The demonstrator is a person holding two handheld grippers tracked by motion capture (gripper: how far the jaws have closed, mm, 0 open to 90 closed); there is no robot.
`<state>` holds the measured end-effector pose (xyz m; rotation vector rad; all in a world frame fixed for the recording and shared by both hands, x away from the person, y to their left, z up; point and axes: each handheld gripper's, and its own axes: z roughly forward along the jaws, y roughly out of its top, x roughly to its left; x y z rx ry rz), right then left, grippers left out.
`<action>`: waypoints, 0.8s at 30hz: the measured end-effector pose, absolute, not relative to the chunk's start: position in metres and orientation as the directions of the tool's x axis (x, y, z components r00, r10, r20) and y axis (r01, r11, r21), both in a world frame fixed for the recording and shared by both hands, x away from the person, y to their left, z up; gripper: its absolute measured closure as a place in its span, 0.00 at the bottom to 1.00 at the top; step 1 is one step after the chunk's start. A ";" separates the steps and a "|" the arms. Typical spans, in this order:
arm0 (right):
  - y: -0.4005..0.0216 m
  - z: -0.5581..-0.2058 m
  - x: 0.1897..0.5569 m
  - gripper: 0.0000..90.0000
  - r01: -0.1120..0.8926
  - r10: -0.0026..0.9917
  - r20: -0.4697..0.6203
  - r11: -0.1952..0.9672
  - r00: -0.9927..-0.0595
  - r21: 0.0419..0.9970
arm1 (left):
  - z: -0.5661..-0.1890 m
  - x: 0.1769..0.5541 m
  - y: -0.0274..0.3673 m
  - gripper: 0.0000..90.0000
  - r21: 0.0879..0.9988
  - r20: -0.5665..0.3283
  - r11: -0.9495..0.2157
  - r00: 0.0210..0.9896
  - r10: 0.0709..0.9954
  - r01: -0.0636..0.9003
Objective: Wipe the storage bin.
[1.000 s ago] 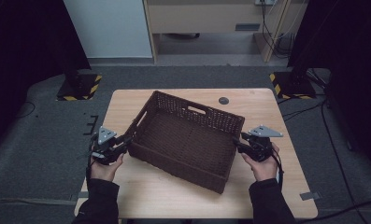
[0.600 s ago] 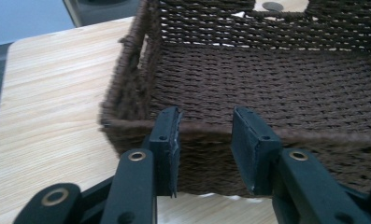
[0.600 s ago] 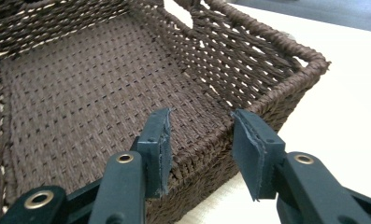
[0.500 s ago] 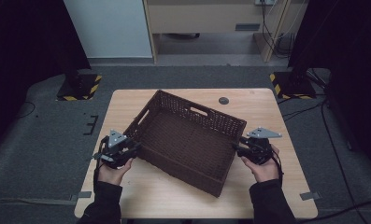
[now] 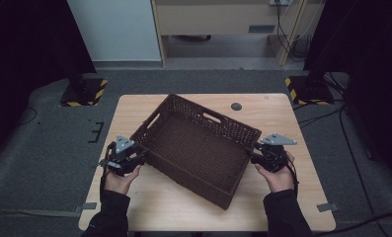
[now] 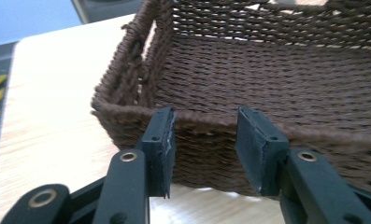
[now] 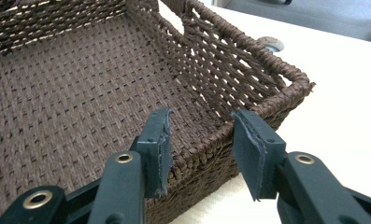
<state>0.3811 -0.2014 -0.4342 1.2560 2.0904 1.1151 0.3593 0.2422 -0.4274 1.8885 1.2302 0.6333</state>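
Dark brown woven rectangular basket (image 5: 198, 148) sits skewed on pale wooden table (image 5: 282, 111), empty, cut-out handles in its walls. Left gripper (image 5: 134, 159) at basket's near-left rim; jaws have just been opening, now spread with rim in front of them, pads off weave. Looks like release after shifting basket. Right gripper (image 5: 255, 157) at opposite rim, jaws spread likewise, rim edge between them, not pinched. One hand each side, probably to steer basket evenly. Small dark round disc (image 5: 236, 106) beyond basket, apart.
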 end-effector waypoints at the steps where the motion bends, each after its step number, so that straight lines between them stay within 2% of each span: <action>1: -0.202 -0.434 0.380 0.64 0.510 0.875 0.027 0.257 -0.484 0.821 | -0.427 0.358 0.241 0.62 0.822 -0.016 -0.226 0.417 0.909 0.522; 9: -0.201 -0.427 0.374 0.64 0.522 0.861 0.031 0.279 -0.507 0.806 | -0.428 0.355 0.225 0.62 0.820 -0.008 -0.262 0.469 0.883 0.508; 10: -0.201 -0.427 0.374 0.62 0.516 0.865 0.027 0.274 -0.501 0.812 | -0.429 0.356 0.224 0.61 0.816 -0.006 -0.268 0.471 0.882 0.512; 13: -0.204 -0.427 0.377 0.57 0.496 0.882 -0.008 0.272 -0.471 0.825 | -0.428 0.357 0.224 0.62 0.818 -0.008 -0.264 0.469 0.883 0.511; 24: -0.200 -0.433 0.379 0.58 0.512 0.883 0.005 0.267 -0.468 0.816 | -0.432 0.361 0.226 0.62 0.811 0.003 -0.260 0.440 0.898 0.524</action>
